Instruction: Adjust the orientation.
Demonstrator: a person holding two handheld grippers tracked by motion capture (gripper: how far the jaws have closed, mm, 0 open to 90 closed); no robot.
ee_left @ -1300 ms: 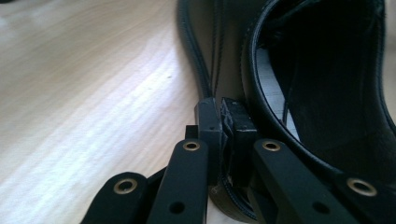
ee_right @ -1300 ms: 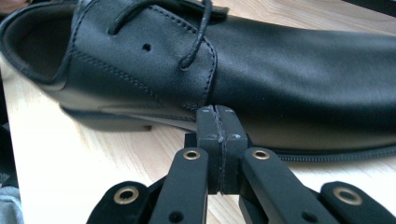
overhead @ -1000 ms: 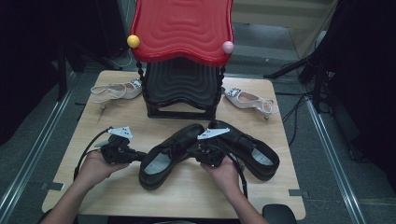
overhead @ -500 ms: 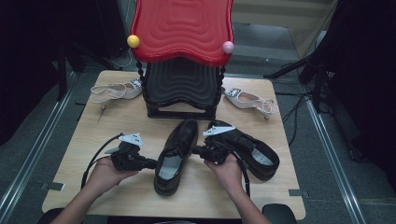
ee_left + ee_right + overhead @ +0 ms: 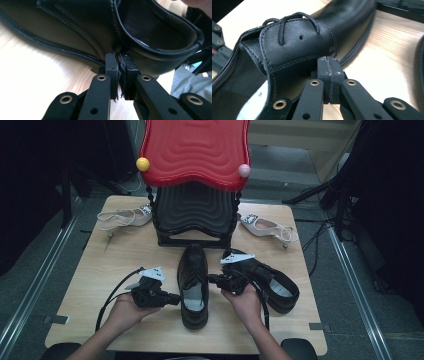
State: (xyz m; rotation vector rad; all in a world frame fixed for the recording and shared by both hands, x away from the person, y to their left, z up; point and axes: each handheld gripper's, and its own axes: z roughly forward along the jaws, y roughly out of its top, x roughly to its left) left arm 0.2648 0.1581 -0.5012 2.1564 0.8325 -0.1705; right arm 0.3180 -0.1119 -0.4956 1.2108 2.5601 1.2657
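Pale wooden tabletop (image 5: pixel 125 265) noted beneath the work. Nearest, the left gripper (image 5: pixel 172 298) and right gripper (image 5: pixel 212 279) are set either side of the middle black shoe (image 5: pixel 194 285); both jaw pairs are closed, tips pressed against the shoe's flanks, nothing pinched as far as can be told. Shoe lies between the fingertips, long axis running away from them, toe toward the red-and-black rack (image 5: pixel 195 175). Second black shoe (image 5: pixel 272 282) sits just beyond the right fingers. Either hand judged equally near for nudging.

The black shoe (image 5: pixel 194 285) looks like smooth, faintly glossy stitched leather. The table (image 5: pixel 130 255) is pale, matt wood. The red stool seat (image 5: pixel 195 147) is shiny plastic.
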